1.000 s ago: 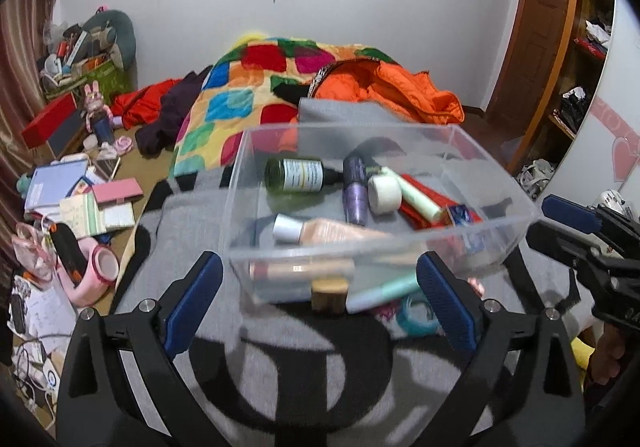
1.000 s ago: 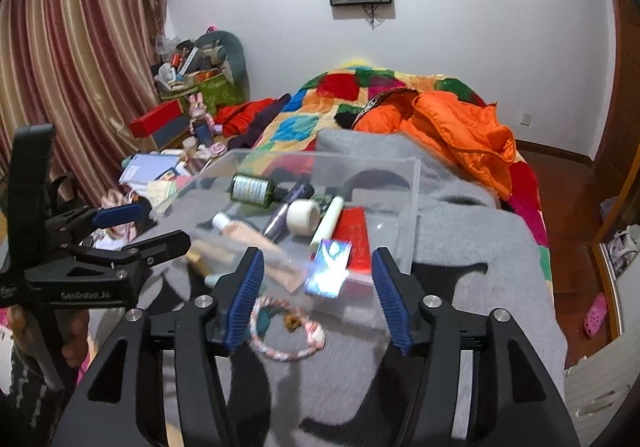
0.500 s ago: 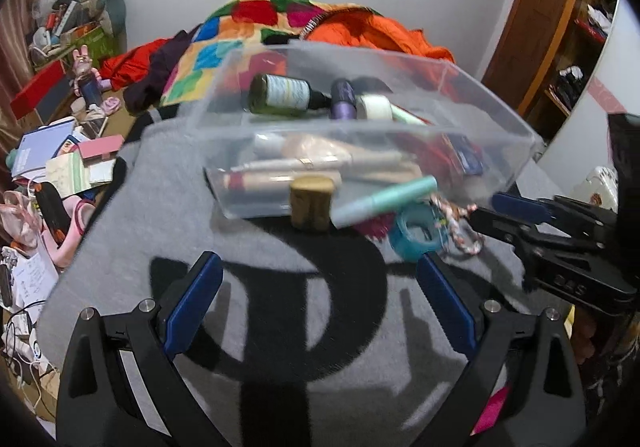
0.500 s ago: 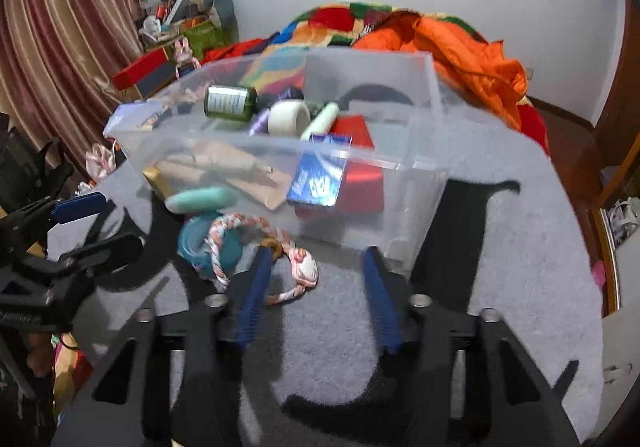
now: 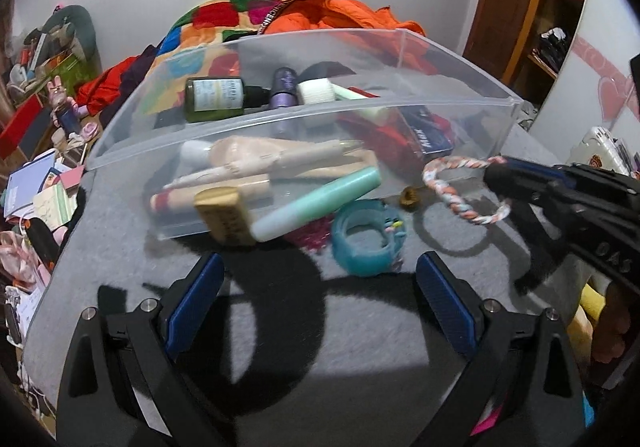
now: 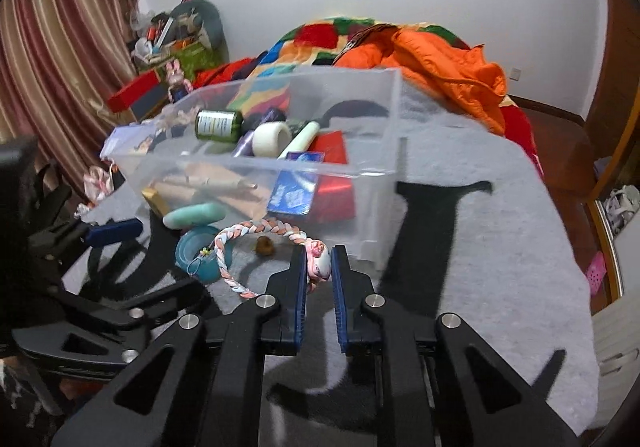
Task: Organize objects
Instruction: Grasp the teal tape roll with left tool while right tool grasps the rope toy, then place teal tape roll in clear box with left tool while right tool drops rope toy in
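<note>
On a grey blanket (image 6: 460,239), the right gripper (image 6: 319,267), jaws just closed, pinches a braided rope ring (image 6: 256,229) lying just near of the clear bin (image 6: 360,167), seemingly to lift it in, while the left gripper (image 5: 320,287) hovers open nearby.

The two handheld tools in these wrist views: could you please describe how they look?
Both are alike. The left tool and right tool have matte black, angular fingers with cut-out openings, silver round screw heads at the joints and ribbed blue pads on the inner faces. White embossed letters mark the right tool's side in the left wrist view. No cables or sleeves show.
</note>
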A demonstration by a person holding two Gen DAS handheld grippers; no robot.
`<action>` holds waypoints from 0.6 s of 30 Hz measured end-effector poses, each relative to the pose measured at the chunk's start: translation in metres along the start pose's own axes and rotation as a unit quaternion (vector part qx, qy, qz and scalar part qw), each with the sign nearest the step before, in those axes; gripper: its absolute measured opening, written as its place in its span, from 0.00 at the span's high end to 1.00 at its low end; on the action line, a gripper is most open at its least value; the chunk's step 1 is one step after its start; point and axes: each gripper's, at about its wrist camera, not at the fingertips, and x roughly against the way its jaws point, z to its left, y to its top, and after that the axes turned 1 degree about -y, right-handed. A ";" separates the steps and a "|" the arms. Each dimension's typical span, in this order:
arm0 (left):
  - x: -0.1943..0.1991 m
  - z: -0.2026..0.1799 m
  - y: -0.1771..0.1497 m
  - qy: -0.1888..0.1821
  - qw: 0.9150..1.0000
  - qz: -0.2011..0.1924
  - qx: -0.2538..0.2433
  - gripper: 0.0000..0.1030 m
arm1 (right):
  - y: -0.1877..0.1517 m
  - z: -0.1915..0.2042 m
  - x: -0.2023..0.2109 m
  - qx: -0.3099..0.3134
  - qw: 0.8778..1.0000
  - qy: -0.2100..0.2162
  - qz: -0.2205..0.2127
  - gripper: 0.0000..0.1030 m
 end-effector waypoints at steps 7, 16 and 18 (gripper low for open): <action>-0.011 -0.009 0.005 -0.005 1.000 0.005 0.012 0.33 | -0.002 -0.007 0.016 -0.005 1.000 0.004 -0.013 0.89; 0.007 -0.005 -0.011 -0.033 0.999 -0.014 0.014 0.63 | -0.004 -0.003 0.013 -0.003 1.000 0.014 -0.011 0.89; 0.013 -0.004 -0.016 -0.036 0.999 -0.017 0.012 0.63 | -0.004 -0.004 0.013 -0.006 1.000 0.015 -0.011 0.89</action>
